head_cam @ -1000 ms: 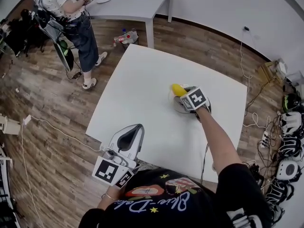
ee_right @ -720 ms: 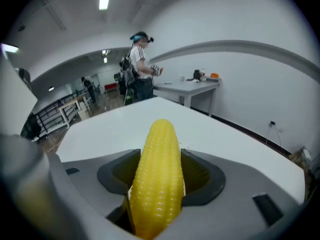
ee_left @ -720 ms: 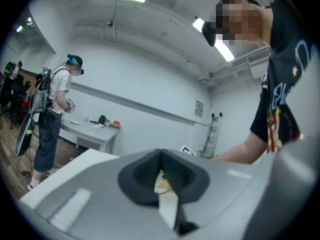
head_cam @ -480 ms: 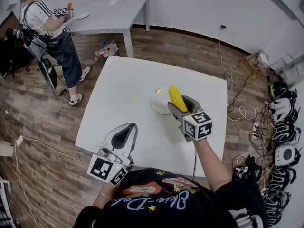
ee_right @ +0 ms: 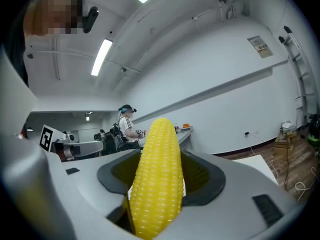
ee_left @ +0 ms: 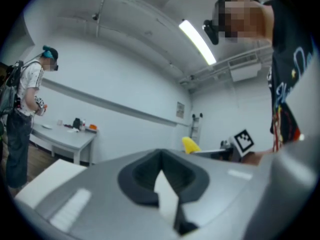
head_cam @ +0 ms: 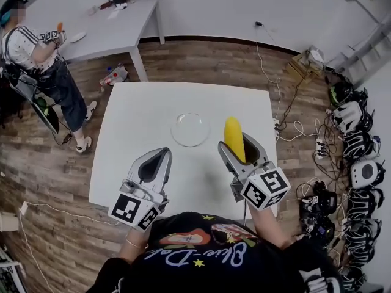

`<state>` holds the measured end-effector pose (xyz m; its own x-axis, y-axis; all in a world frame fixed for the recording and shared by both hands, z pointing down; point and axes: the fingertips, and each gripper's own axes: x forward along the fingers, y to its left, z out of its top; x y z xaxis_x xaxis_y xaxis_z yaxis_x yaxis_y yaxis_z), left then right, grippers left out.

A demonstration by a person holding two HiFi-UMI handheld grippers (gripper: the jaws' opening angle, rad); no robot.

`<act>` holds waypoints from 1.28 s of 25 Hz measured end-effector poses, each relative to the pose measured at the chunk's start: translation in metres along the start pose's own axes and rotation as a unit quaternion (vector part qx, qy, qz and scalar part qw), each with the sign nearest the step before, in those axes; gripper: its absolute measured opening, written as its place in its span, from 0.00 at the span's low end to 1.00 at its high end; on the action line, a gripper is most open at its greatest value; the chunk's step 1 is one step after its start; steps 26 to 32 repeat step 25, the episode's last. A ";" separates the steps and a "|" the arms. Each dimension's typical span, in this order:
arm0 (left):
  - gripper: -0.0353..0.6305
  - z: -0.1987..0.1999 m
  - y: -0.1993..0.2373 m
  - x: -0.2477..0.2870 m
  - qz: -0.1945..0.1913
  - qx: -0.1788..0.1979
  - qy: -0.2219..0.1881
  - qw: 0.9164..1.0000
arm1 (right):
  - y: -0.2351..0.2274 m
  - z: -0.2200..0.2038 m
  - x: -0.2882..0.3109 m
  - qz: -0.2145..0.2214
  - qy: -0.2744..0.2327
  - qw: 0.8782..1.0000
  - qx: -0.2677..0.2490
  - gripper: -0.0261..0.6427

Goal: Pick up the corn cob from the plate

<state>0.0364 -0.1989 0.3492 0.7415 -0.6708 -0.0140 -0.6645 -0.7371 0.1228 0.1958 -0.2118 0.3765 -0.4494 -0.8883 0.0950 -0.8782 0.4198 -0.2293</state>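
My right gripper (head_cam: 239,144) is shut on a yellow corn cob (head_cam: 233,138), held upright above the white table (head_cam: 146,108), to the right of the plate. In the right gripper view the corn cob (ee_right: 157,179) stands between the jaws and fills the middle of the picture. The clear glass plate (head_cam: 190,129) lies bare at the table's centre. My left gripper (head_cam: 157,161) is shut with nothing in it, raised over the table's near left part. In the left gripper view the corn cob's tip (ee_left: 190,145) shows past the closed jaws.
A person (head_cam: 43,66) stands at a second grey table (head_cam: 116,23) at the far left. Cables (head_cam: 287,115) and headsets (head_cam: 357,145) lie on the wooden floor to the right of my table.
My right gripper has lifted the corn cob off the plate and drawn it back toward me, to the right. The head view has shifted, and the plate now lies bare.
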 end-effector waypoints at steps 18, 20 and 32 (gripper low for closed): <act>0.05 -0.007 0.006 0.004 0.007 -0.009 0.006 1.000 | 0.010 0.011 -0.009 0.001 -0.008 1.000 -0.021 0.43; 0.05 -0.008 0.008 0.004 0.011 -0.020 0.006 1.000 | 0.011 0.010 -0.008 0.008 -0.002 1.000 -0.016 0.43; 0.05 -0.012 0.015 0.002 0.013 -0.038 0.011 0.999 | 0.017 0.008 -0.002 0.018 0.008 1.000 -0.010 0.43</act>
